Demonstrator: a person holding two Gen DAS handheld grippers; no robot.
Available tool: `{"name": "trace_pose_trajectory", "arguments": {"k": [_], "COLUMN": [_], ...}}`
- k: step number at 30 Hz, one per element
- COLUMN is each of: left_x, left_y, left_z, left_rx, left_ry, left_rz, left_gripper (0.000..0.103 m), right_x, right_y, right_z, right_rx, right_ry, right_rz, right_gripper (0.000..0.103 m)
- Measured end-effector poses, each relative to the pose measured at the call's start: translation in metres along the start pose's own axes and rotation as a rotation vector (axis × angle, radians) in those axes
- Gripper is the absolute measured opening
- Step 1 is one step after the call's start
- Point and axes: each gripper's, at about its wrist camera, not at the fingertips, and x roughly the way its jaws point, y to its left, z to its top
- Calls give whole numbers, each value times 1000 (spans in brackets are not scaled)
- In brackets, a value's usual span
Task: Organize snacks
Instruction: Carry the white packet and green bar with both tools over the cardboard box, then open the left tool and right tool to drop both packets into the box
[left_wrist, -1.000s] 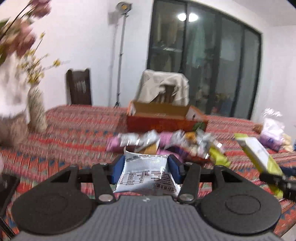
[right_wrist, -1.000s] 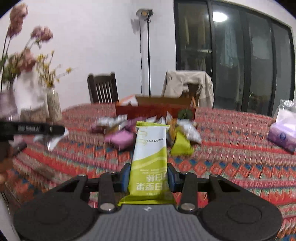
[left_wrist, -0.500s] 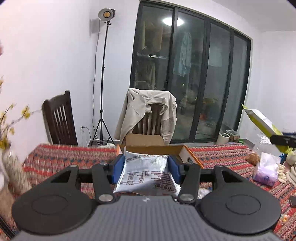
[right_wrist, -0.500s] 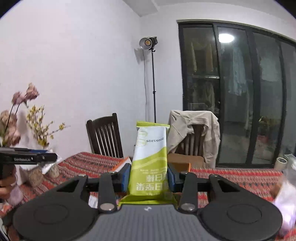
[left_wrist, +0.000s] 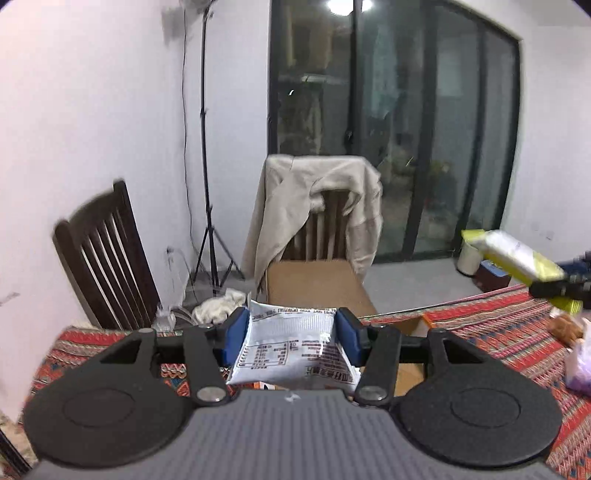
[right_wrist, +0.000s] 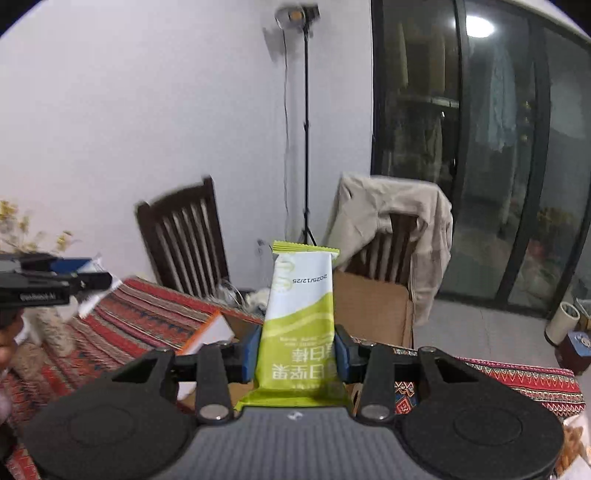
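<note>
My left gripper (left_wrist: 291, 338) is shut on a white snack packet (left_wrist: 291, 347) with printed text. It hangs above the open cardboard box (left_wrist: 314, 288) at the far edge of the table. My right gripper (right_wrist: 297, 356) is shut on a green and white snack bar (right_wrist: 301, 314), which stands upright over the same box (right_wrist: 373, 306). The green bar also shows at the right of the left wrist view (left_wrist: 513, 258). The left gripper shows at the left of the right wrist view (right_wrist: 48, 284).
The table has a red patterned cloth (left_wrist: 498, 325). Behind it stand a dark wooden chair (left_wrist: 107, 258) and a chair draped with a beige jacket (left_wrist: 317, 206). A light stand (right_wrist: 304, 122) and dark glass doors are at the back. A vase of flowers (right_wrist: 44, 321) stands left.
Both grippers have lifted off the snack pile and moved forward and up to the cardboard box, each still holding its packet. The pile has dropped out of view.
</note>
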Motion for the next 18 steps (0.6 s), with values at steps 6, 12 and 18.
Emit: {"name": "trace_pose_trajectory", "arguments": {"k": [6, 12, 18], "left_x": [113, 209, 255], "left_y": [10, 3, 5], "left_z": [-23, -62, -86], "left_rx": [-88, -110, -165], "left_ry": [125, 260, 318], "left_rz": [-12, -3, 66], "left_gripper": [53, 53, 65], "right_x": [136, 221, 256], "right_y": [-13, -19, -12], "right_z": [-19, -74, -98], "right_rx": [31, 47, 5], "right_ry": [210, 350, 396], "right_rz": [-69, -129, -182], "right_gripper": [40, 40, 41]}}
